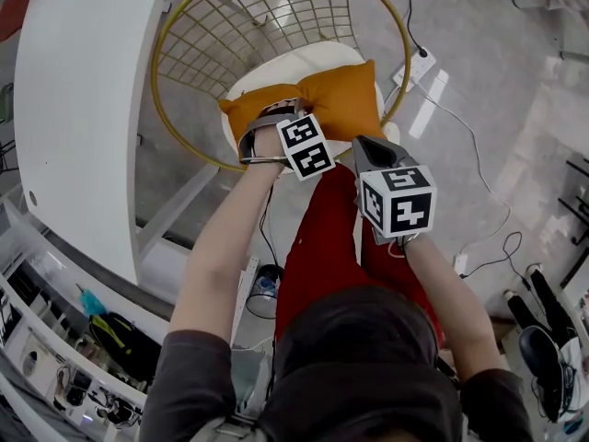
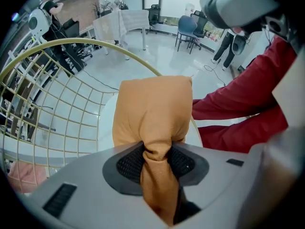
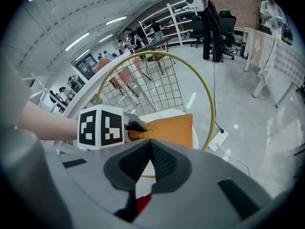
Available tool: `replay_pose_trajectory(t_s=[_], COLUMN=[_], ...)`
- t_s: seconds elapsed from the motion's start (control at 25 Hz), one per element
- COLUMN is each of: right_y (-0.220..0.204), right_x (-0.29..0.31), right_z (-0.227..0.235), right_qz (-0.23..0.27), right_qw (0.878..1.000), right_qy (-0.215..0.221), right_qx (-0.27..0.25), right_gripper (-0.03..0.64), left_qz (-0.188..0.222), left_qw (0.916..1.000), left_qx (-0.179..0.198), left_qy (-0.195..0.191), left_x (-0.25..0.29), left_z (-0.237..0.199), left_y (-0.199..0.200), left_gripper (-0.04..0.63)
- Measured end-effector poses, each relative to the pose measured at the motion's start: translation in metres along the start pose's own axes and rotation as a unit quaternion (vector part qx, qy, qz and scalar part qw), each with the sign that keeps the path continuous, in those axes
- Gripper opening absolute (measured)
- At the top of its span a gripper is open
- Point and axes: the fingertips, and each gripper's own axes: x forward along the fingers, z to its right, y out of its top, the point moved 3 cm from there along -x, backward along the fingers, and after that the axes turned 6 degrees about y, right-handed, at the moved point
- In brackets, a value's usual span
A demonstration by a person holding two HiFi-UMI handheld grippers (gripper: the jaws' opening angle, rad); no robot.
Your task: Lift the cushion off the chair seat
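Head view looks steeply down on a gold wire chair [image 1: 184,53] with a round white seat [image 1: 276,67]. The orange cushion [image 1: 340,99] lies across the front part of that seat. The left gripper [image 1: 271,118] points almost straight down at the cushion's left end, where the fabric is bunched and puckered. The left gripper view settles its state: the left gripper [image 2: 156,159] has its two dark ribbed pads [image 2: 128,163] closed partway on a gathered fold of the orange cushion [image 2: 152,113]. The cloth is squeezed into a narrow neck between them and hangs on towards the camera. Whether the cushion has left the seat cannot be told. The right gripper [image 1: 368,145] hovers just beside the cushion's near right corner, tilted downward, above the person's red trousers [image 1: 322,238]. In the right gripper view its jaws meet at the tips with nothing between them, so the right gripper [image 3: 150,144] is closed and empty. Past it the orange cushion [image 3: 169,130] lies on the white seat, with the other gripper's marker cube [image 3: 101,126] at its left end. A white table [image 1: 83,90] stands to the chair's left, and a white power strip [image 1: 416,65] lies on the grey floor beyond the chair's right rim.
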Motion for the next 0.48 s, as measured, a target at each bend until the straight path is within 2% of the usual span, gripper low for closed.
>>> replay_pose_trajectory(t_s=[0.36,0.48], right_y=[-0.001,-0.001], right_x=[-0.013,-0.021], right_z=[-0.006,-0.009], right_qz=[0.006,0.011], right_qw=[1.000,1.000], right_qy=[-0.006,-0.009], right_qx=[-0.013,-0.020], right_gripper=[0.018,0.018], left_qz=[0.017,0.027], left_qw=[0.9995,0.9985], left_qx=[-0.015,-0.040], left_qy=[0.024,0.025], left_x=[-0.025,-0.036], left_z=[0.002,0.004], left_y=[-0.002,-0.003], left_gripper=[0.107,0.103])
